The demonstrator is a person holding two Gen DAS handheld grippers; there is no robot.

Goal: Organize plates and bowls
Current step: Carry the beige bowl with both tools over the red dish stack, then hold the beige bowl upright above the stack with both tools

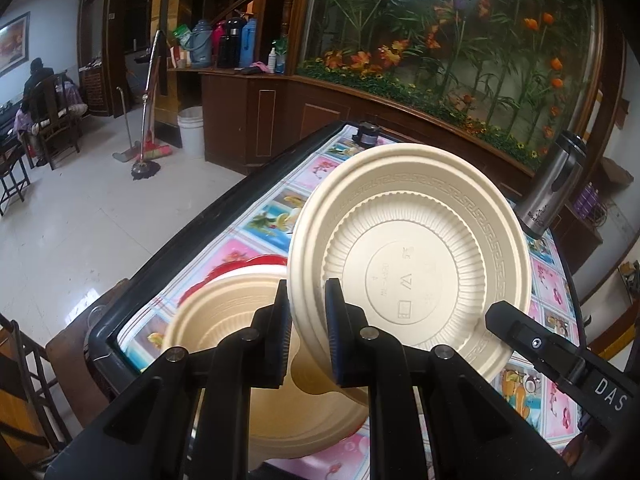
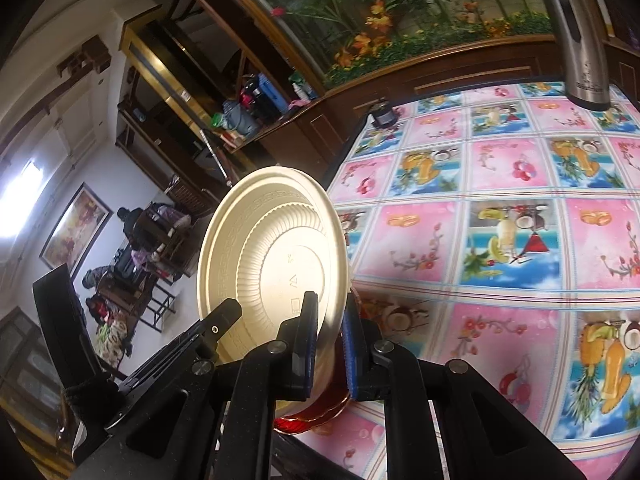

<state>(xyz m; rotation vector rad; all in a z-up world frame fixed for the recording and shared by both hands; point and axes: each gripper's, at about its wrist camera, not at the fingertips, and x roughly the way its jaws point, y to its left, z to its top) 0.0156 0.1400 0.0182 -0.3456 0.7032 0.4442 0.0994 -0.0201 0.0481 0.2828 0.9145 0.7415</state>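
Observation:
A beige plate (image 1: 412,260) is held tilted above the table, its ribbed underside facing both cameras. My left gripper (image 1: 308,320) is shut on its lower left rim. My right gripper (image 2: 330,340) is shut on the opposite rim of the same beige plate (image 2: 272,256). The right gripper's tip (image 1: 496,316) shows at the plate's lower right edge in the left wrist view, and the left gripper (image 2: 228,312) shows at the plate's left edge in the right wrist view. Under the lifted plate a beige bowl (image 1: 224,320) rests on red plates (image 1: 256,264) (image 2: 316,416) near the table's corner.
The table (image 1: 260,216) has a pink and blue fruit-print cloth and a black edge on the left. A steel flask (image 1: 556,184) (image 2: 580,40) stands at the far right and a small dark object (image 1: 366,132) at the far end. Wooden chairs (image 1: 24,360) stand beside the table.

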